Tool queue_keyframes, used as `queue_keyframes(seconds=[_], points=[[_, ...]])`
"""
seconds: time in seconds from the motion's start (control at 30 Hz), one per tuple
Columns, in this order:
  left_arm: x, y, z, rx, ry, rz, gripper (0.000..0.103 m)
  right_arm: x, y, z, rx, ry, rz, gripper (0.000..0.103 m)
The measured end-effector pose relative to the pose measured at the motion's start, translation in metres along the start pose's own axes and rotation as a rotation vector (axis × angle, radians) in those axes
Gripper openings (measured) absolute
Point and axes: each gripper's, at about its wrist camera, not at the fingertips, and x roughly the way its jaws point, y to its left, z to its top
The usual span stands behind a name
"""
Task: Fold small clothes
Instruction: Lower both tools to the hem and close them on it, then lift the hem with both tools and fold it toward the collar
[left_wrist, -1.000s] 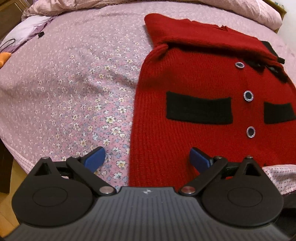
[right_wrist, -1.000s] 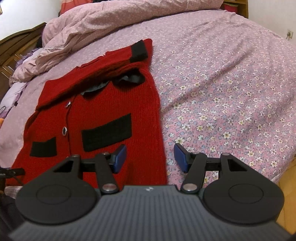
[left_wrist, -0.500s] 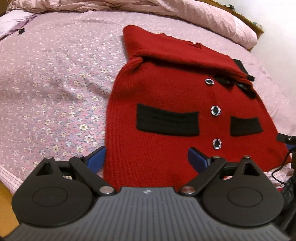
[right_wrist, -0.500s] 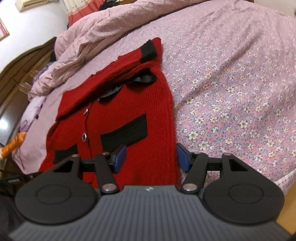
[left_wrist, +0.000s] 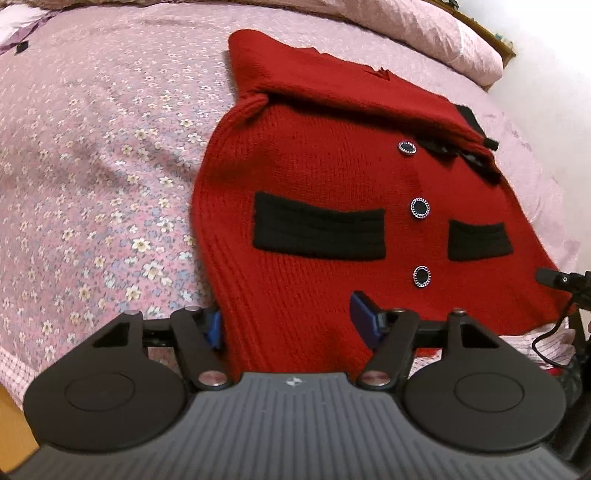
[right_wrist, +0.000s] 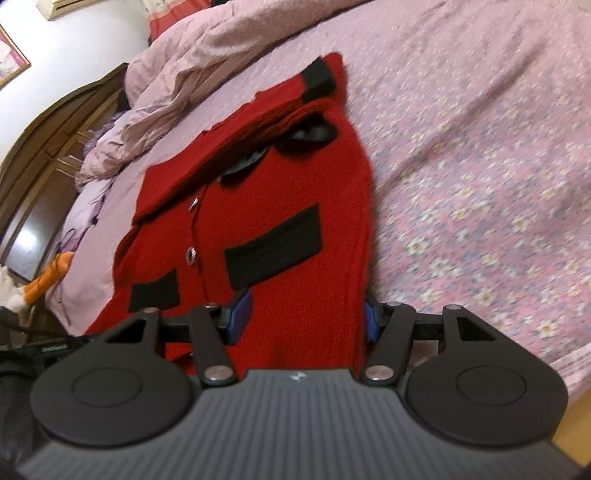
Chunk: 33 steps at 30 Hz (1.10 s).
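The red knitted cardigan with black pockets (left_wrist: 332, 192) lies flat on the flowered pink bed sheet (left_wrist: 92, 147). The left gripper (left_wrist: 290, 325) has just been closing around its hem corner, pads apart. The right gripper (right_wrist: 306, 314) stays half spread astride the other corner.

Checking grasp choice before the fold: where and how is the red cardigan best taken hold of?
Probably by its bottom hem, from the near bed edge. The red cardigan lies flat, buttoned, sleeves folded across the top, hem nearest. The left tongs, which have just been closing, straddle one hem corner; the right tongs straddle the other. Neither visibly pinches yet.
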Motion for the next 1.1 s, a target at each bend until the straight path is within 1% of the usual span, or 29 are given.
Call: queue_keyframes(seconds=[0.1,0.23,0.3,0.37,0.47,0.67,0.7,0.77,0.8,0.83,0.87,0.9,0.93,1.0,1.07,1.1], points=[[0.006,-0.001,0.004,0.001,0.009,0.007,0.071,0.007,0.001,-0.001,0.007,0.018,0.019,0.06],[0.012,-0.002,0.004,0.001,0.017,0.008,0.071,0.008,0.005,-0.002,-0.028,0.025,0.009,0.058],[0.015,-0.003,0.004,0.006,0.028,0.004,0.073,0.007,0.004,-0.002,-0.025,0.024,0.015,0.058],[0.018,-0.005,0.005,0.013,0.042,-0.013,0.074,0.007,0.002,-0.002,-0.014,0.023,0.021,0.058],[0.023,-0.007,0.003,0.014,0.061,-0.061,0.076,0.006,0.0,-0.002,0.017,0.015,0.022,0.057],[0.026,-0.011,0.0,0.034,0.068,-0.074,0.076,0.006,0.005,-0.007,-0.039,0.012,0.011,0.057],[0.026,-0.011,-0.001,0.037,0.066,-0.073,0.076,0.006,0.005,-0.007,-0.045,0.012,0.013,0.057],[0.025,-0.012,-0.001,0.037,0.058,-0.049,0.066,0.007,0.004,-0.007,-0.053,0.007,0.021,0.056],[0.025,-0.012,0.0,0.037,0.055,-0.027,0.055,0.007,0.003,-0.008,-0.052,0.0,0.022,0.052],[0.025,-0.011,0.0,0.037,0.054,-0.011,0.048,0.007,0.002,-0.008,-0.049,-0.007,0.007,0.04],[0.025,-0.01,0.0,0.031,0.054,-0.002,0.045,0.008,0.001,-0.008,-0.043,-0.009,-0.01,0.025],[0.025,-0.01,0.0,0.027,0.054,0.001,0.043,0.009,-0.001,-0.008,-0.034,-0.007,-0.021,0.018],[0.025,-0.009,0.0,0.026,0.056,0.001,0.043,0.01,-0.005,-0.007,-0.015,-0.006,-0.024,0.012],[0.025,-0.008,0.001,0.033,0.06,0.003,0.043,0.008,-0.01,-0.007,0.016,-0.014,0.0,0.012],[0.025,-0.009,0.002,0.043,0.063,0.009,0.042,0.007,-0.011,-0.007,0.019,-0.022,0.009,0.011],[0.024,-0.01,0.004,0.044,0.059,0.011,0.038,0.006,-0.012,-0.007,0.027,-0.026,0.023,0.01]])
